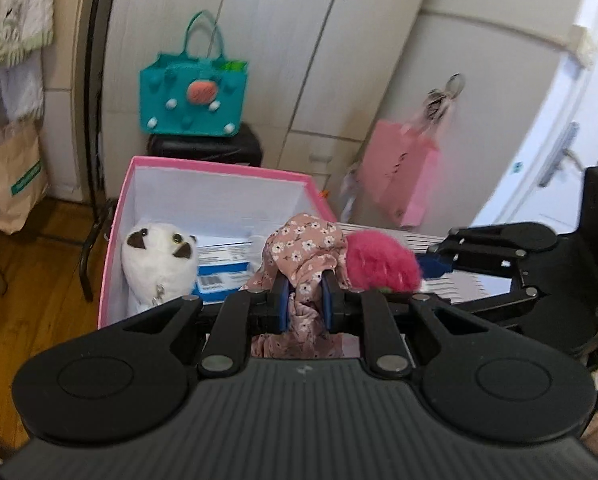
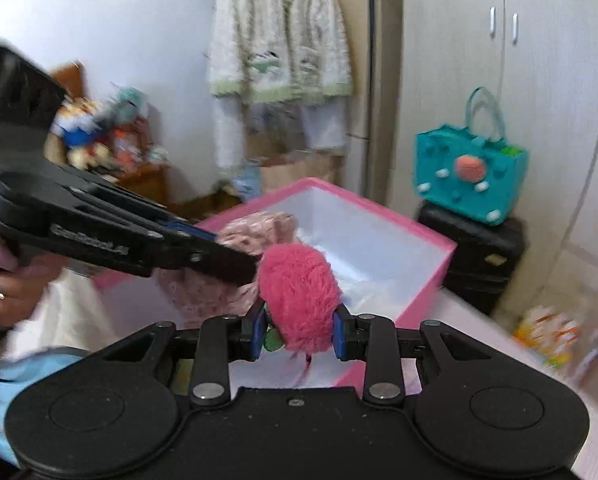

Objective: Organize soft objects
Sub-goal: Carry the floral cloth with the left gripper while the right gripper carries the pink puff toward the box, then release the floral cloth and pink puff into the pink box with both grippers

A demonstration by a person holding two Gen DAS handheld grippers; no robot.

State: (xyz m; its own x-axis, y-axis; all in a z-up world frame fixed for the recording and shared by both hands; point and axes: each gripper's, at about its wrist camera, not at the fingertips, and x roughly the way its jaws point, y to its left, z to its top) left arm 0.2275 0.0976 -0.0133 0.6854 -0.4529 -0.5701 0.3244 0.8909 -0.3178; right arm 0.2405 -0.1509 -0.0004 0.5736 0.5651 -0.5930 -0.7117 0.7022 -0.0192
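Note:
My left gripper (image 1: 305, 300) is shut on a dusty-pink floral cloth (image 1: 305, 250) and holds it over the near edge of a pink box (image 1: 219, 170) with a white inside. My right gripper (image 2: 299, 330) is shut on a fuzzy magenta plush (image 2: 299, 294) and holds it next to the cloth, beside the box (image 2: 427, 236). The plush also shows in the left wrist view (image 1: 381, 262); the cloth shows in the right wrist view (image 2: 255, 224). A white plush animal (image 1: 159, 262) and a blue-and-white packet (image 1: 223, 268) lie in the box.
A teal bag (image 1: 195, 94) sits on a black case (image 1: 207, 148) behind the box, against a white wardrobe. A pink paper bag (image 1: 403, 176) hangs at the right. A paper bag (image 1: 11, 180) stands on the wooden floor at the left. A fluffy cardigan (image 2: 279, 40) hangs on the wall.

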